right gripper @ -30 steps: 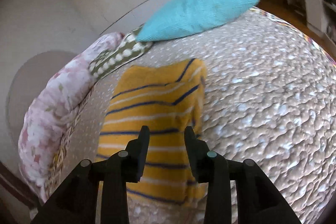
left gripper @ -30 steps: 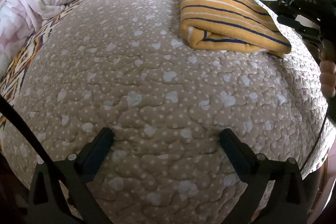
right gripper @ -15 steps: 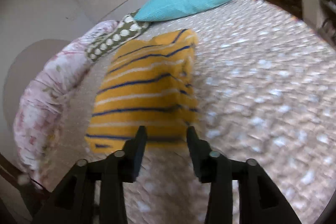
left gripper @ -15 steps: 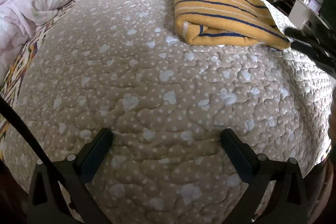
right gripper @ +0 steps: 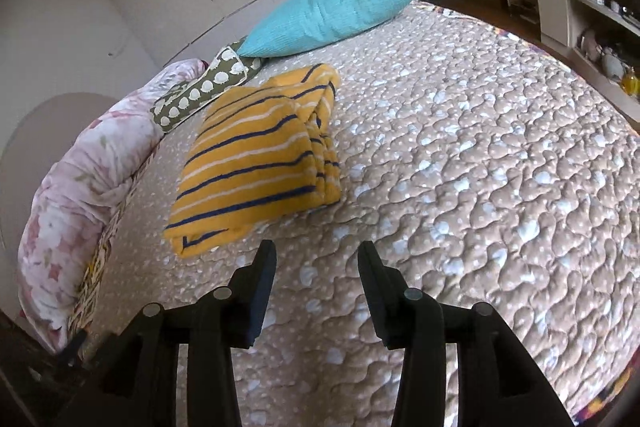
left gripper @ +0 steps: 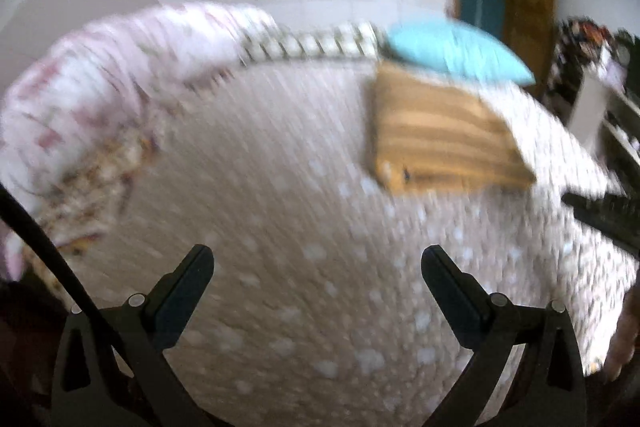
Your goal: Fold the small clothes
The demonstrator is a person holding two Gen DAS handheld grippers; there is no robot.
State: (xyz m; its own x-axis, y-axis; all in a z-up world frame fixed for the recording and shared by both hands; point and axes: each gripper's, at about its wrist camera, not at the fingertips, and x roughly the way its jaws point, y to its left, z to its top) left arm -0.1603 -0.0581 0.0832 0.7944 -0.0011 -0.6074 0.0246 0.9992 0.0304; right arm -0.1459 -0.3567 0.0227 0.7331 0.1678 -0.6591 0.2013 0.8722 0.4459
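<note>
Garment: the yellow striped garment (right gripper: 256, 163) is seen folded into a thick rectangle on the bed (right gripper: 480, 187), near the head end, just short of the blue pillow (right gripper: 332, 15) and well apart from both tools.
Fold state: judged complete; layered edges are stacked along the garment's right side and the near corner lies flat.
Right hand-held gripper (right gripper: 316, 267): its jaws are opening, nothing is between them, and bare quilt is seen under the fingertips, just short of the garment's near edge.
Left hand-held gripper (left gripper: 316, 279): held wide apart and empty above the quilt; the view is smeared by motion, so fine detail cannot be read.
Step in hand: judged to be the release and withdrawal after the last fold.
How it is done well: the jaws should be fully parted before any pull-back, so no layer is dragged; the fingertips should be lifted clear, not slid over the cloth.
Risk: the loose near corner could be snagged and the stack opened.
Surroundings: a floral duvet (right gripper: 80, 187) and a patterned cushion (right gripper: 200, 91) lie along the bed's left side, clear of the garment.
</note>
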